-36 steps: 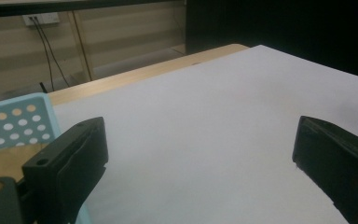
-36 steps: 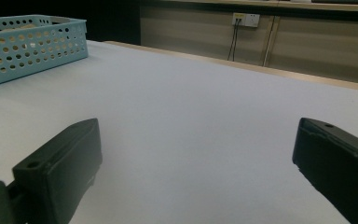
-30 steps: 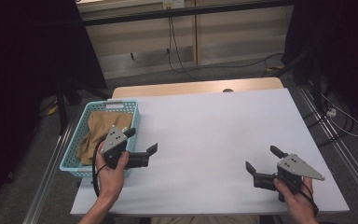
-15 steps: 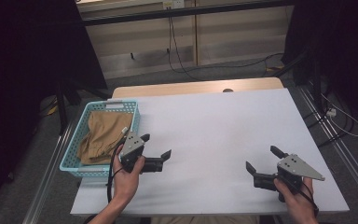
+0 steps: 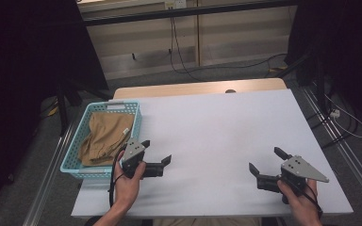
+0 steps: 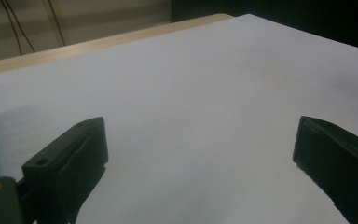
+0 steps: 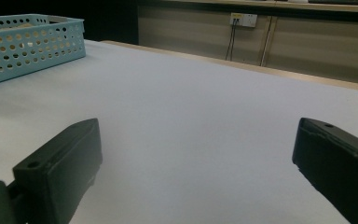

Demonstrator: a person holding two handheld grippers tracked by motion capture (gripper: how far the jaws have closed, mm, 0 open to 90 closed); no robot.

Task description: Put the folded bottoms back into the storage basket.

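Note:
A light blue plastic basket (image 5: pixel 73 160) stands on the left end of the white table (image 5: pixel 217 122), and a tan folded cloth (image 5: pixel 104 136) lies inside it. My left gripper (image 5: pixel 156 151) is just right of the basket's near corner, pointing right over bare table, open with nothing between its jaws. In the left gripper view the left gripper (image 6: pixel 200 154) has its jaws wide apart over white surface. My right gripper (image 5: pixel 265 159) rests near the front right of the table, open and holding nothing. In the right gripper view, the right gripper (image 7: pixel 196 158) points towards the basket (image 7: pixel 28 42).
A wooden strip (image 5: pixel 198 88) runs along the table's far edge. Metal rails (image 5: pixel 47 174) flank the table on the floor, and cables (image 5: pixel 344 120) trail at the right. Dark curtains hang at both sides.
My left gripper has moved right, away from the basket and out over the table, turning its jaws to the right. The right gripper has stayed where it was.

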